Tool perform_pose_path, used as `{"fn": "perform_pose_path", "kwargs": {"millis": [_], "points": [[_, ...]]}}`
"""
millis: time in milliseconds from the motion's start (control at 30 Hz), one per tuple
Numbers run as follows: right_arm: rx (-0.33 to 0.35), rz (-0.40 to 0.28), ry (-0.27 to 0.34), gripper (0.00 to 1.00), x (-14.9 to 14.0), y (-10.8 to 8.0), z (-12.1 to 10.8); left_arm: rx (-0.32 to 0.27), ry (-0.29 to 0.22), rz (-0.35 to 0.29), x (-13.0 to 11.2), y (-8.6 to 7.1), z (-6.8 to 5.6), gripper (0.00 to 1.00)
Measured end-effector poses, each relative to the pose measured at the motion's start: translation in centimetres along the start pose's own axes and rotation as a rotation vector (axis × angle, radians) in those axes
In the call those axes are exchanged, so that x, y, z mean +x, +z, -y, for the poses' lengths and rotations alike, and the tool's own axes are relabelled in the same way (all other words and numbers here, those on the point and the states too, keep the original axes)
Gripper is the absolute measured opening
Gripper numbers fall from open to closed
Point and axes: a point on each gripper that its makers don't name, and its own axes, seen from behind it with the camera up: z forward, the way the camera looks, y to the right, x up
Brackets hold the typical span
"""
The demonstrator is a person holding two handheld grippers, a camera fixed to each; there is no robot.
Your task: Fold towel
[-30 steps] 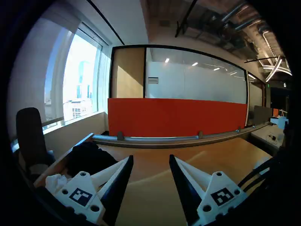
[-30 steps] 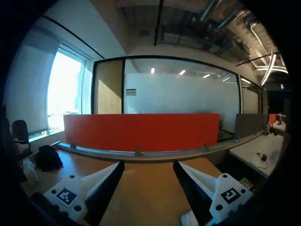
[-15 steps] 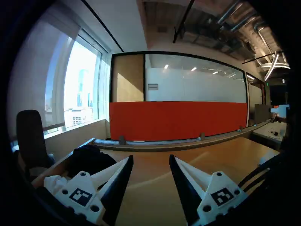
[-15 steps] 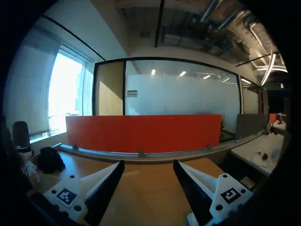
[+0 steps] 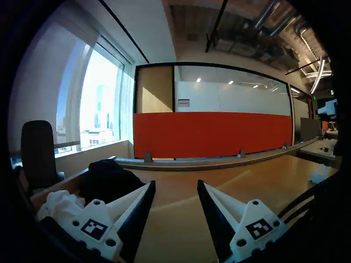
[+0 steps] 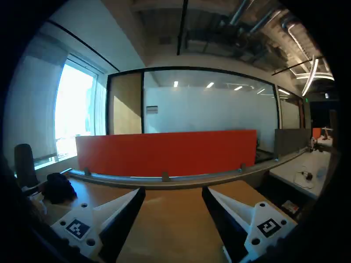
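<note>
My left gripper [image 5: 174, 184] hangs open over a wooden desk [image 5: 184, 206], nothing between its fingers. Just left of its left finger lies a crumpled white cloth [image 5: 59, 204], possibly the towel, with a heap of black fabric [image 5: 107, 179] behind it. A small white crumpled piece [image 5: 319, 173] rests at the desk's far right. In the right gripper view my right gripper [image 6: 173, 191] is also open and holds nothing above the same desk [image 6: 175, 223]. The black heap [image 6: 57, 187] sits far off to its left.
An orange partition [image 5: 210, 133] on a metal rail closes the desk's far edge, seen too as the orange screen [image 6: 166, 151]. A dark chair back [image 5: 37, 153] stands at the left by the window. A white desk [image 6: 309, 164] with small items lies to the right.
Both views have shifted a little. In the left gripper view the white cloth shows more and the small white piece has appeared at right. A white scrap by the right finger has left the right gripper view.
</note>
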Motion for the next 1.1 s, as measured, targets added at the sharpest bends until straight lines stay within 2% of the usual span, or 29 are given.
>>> {"fn": "perform_pose_path", "kwargs": {"millis": [400, 600, 800, 1100], "points": [[0.002, -0.002, -0.001, 0.99, -3.0, 0.7, 0.7, 0.008, -0.042, -0.025, -3.7, 0.2, -0.2, 0.69], [0.011, -0.006, 0.005, 0.99, -3.8, 1.1, 0.7, 0.008, -0.055, -0.026, -5.2, 0.2, -1.0, 0.69], [0.015, -0.006, 0.014, 0.99, -4.7, 1.3, 0.3, 0.01, -0.051, -0.035, -5.5, 0.2, -1.6, 0.69], [0.011, -0.02, 0.026, 0.99, -4.6, 1.2, -0.5, 0.017, -0.043, -0.041, -6.0, 0.2, -1.7, 0.69]]}}
